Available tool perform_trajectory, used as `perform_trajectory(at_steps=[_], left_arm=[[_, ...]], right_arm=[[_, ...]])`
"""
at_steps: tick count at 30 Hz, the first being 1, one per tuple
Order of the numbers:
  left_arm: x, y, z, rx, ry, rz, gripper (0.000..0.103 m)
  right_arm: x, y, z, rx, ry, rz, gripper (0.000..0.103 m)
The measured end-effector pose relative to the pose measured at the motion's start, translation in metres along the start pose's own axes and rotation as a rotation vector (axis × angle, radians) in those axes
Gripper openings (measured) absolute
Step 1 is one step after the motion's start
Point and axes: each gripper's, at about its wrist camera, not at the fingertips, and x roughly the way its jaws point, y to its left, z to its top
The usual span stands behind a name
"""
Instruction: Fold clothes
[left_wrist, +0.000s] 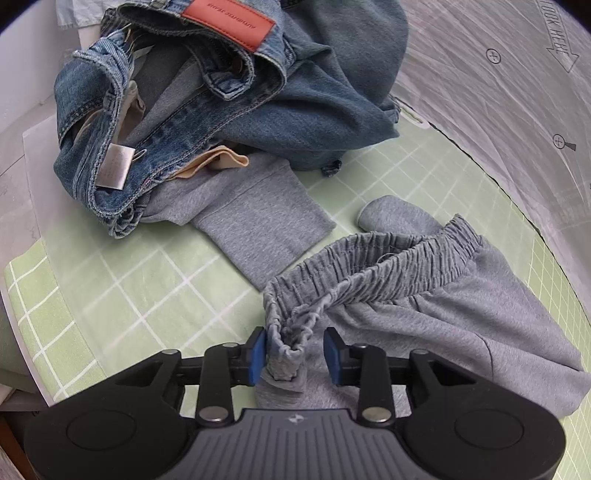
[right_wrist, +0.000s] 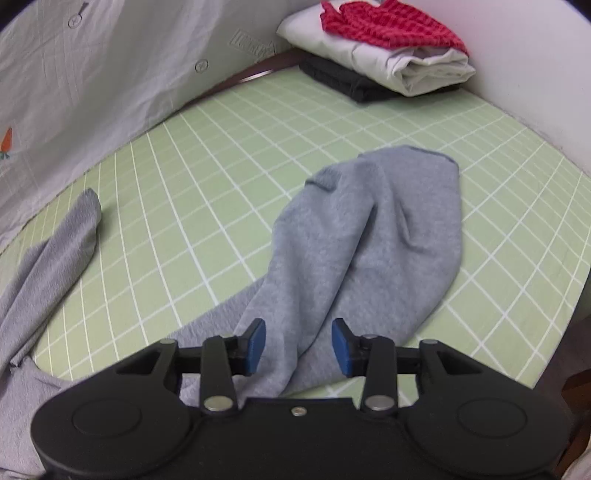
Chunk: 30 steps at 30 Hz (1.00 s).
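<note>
Grey sweatpants (left_wrist: 461, 317) lie on the green checked mat (left_wrist: 122, 288). Their elastic waistband (left_wrist: 369, 266) is bunched up in the left wrist view. My left gripper (left_wrist: 295, 356) is open, with a corner of the waistband lying between its blue pads, against the left one. In the right wrist view a grey trouser leg (right_wrist: 369, 236) stretches away over the mat (right_wrist: 207, 184). My right gripper (right_wrist: 298, 345) is open and straddles the leg's near part. The other grey leg (right_wrist: 59, 240) lies at the left.
A heap of blue jeans (left_wrist: 207, 107) with a red patch and another grey garment (left_wrist: 258, 218) lies beyond the left gripper. A folded stack of white, black and red clothes (right_wrist: 380, 55) sits at the mat's far corner. A white sheet (right_wrist: 92, 81) borders the mat.
</note>
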Motion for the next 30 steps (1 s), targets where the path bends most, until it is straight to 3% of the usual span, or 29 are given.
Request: perform_trajectory(at_steps=[3,8,14,17,21,25,29,30], left_arm=[[-0.012,-0.004,-0.011,-0.010,-0.027,0.003,0.046],[-0.036,-0.011,-0.045,-0.044,-0.058,-0.023,0.056],[-0.025,-0.048,-0.087,-0.040,0.032,-0.057,0.060],[-0.014,-0.074,-0.098,-0.027,0.071,-0.072,0.061],[0.002,-0.110,-0.114,-0.011,0.119,-0.063,0.063],[0.013,-0.140,-0.129,0.010,0.137,-0.029,0.068],[0.014,-0.150,-0.133,0.035,0.130,0.012,0.069],[0.014,-0.149,-0.134,0.040,0.131,0.012,0.069]], right_arm=[[0.005,-0.028,0.013,0.054,-0.028,-0.013,0.049],[0.029,-0.074,0.043,0.081,-0.035,-0.040,0.051],[0.059,-0.105,0.086,0.056,-0.031,0.016,0.055],[0.077,-0.102,0.108,0.019,-0.008,0.062,0.058],[0.097,-0.088,0.133,-0.009,0.041,0.132,0.069],[0.113,-0.059,0.137,-0.107,0.115,0.195,0.070],[0.128,-0.037,0.126,-0.231,0.136,0.142,0.068],[0.130,-0.034,0.123,-0.258,0.127,0.132,0.061]])
